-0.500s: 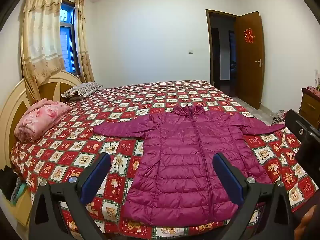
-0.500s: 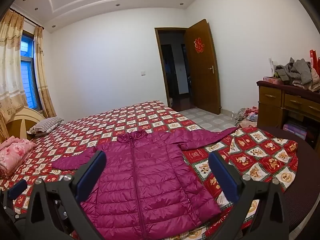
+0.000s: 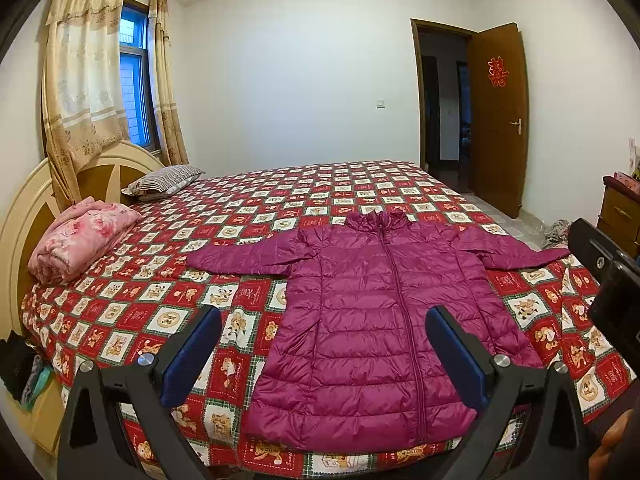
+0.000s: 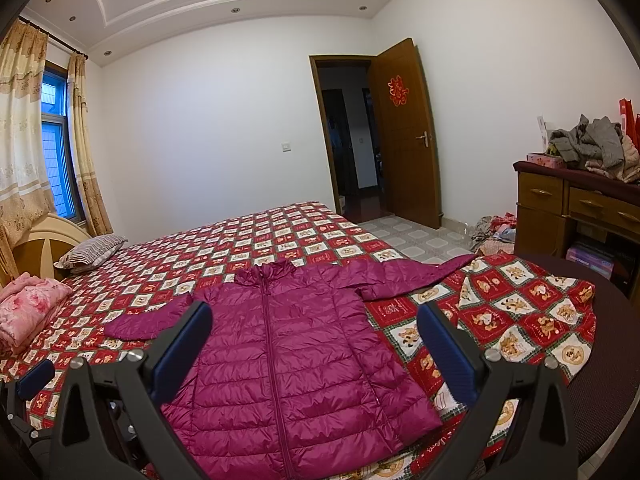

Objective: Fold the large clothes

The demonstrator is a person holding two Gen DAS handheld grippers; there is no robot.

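Magenta quilted down jacket [image 3: 380, 312], zipped, laid flat face-up on red checked bedspread [image 3: 132, 304], sleeves spread, ready for folding. Left gripper [image 3: 324, 356] and right gripper [image 4: 316, 348]: jaws spread, empty, hovering above hem.

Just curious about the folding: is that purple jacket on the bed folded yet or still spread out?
Spread out. The purple jacket lies flat on the bed, zipped, both sleeves stretched sideways.
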